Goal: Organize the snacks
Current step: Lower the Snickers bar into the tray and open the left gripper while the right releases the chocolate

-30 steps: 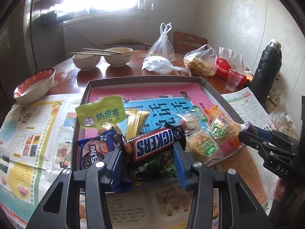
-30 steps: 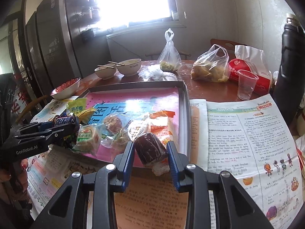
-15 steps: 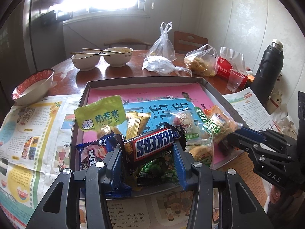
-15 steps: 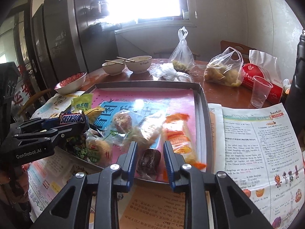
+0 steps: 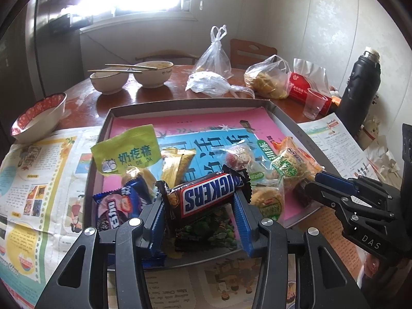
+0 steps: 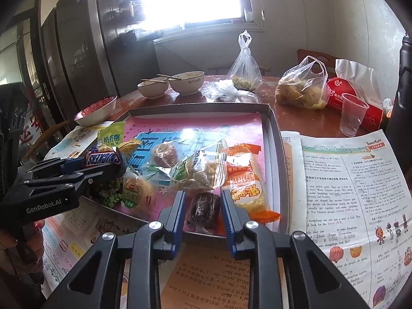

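A grey tray (image 5: pixel 190 103) lined with pink paper holds several wrapped snacks. My left gripper (image 5: pixel 199 203) is shut on a Snickers bar (image 5: pixel 206 197) and holds it over the tray's near left corner, above a green pea packet (image 5: pixel 208 229) and a blue Oreo pack (image 5: pixel 116 206). My right gripper (image 6: pixel 202 200) is open around a dark wrapped cake (image 6: pixel 203 209) that lies on the tray's near edge, beside an orange snack pack (image 6: pixel 244 180). The fingers do not press it.
Newspapers (image 6: pixel 347 180) lie on both sides of the tray. Behind it stand bowls with chopsticks (image 5: pixel 152 73), a red-patterned bowl (image 5: pixel 38 116), plastic bags (image 5: pixel 267 79), a clear cup (image 5: pixel 314 103) and a black flask (image 5: pixel 360 90).
My right gripper carried the dark cake forward onto the tray's near edge and opened, letting it go. My left gripper stayed almost still with the Snickers bar.
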Demonstrator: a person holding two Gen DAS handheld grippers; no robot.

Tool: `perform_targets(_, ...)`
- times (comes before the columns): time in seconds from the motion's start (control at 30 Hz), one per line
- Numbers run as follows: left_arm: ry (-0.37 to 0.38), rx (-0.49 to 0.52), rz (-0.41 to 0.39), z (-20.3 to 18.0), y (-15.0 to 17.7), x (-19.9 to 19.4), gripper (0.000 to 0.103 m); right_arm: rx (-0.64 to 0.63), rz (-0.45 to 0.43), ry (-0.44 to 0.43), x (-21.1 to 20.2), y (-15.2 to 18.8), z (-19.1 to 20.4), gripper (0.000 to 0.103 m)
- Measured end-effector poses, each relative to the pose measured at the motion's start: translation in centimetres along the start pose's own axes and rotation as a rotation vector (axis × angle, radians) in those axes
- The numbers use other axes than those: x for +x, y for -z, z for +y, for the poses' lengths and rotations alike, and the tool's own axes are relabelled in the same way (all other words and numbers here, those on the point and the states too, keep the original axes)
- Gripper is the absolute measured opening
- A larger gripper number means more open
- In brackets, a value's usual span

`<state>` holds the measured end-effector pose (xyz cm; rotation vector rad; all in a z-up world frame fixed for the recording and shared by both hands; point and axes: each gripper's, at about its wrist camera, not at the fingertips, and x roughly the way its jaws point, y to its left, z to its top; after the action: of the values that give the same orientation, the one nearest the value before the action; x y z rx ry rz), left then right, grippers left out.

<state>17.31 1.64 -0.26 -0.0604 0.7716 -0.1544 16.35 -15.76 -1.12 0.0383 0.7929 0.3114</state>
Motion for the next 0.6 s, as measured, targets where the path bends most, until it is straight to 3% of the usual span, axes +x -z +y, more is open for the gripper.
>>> perform_targets(0.6, 0.003, 0.013, 0.006, -0.59, 0.43, -0.33, 0.051, 0.038, -0.006, 0.014, -0.88, 0.4, -0.72, 0.029)
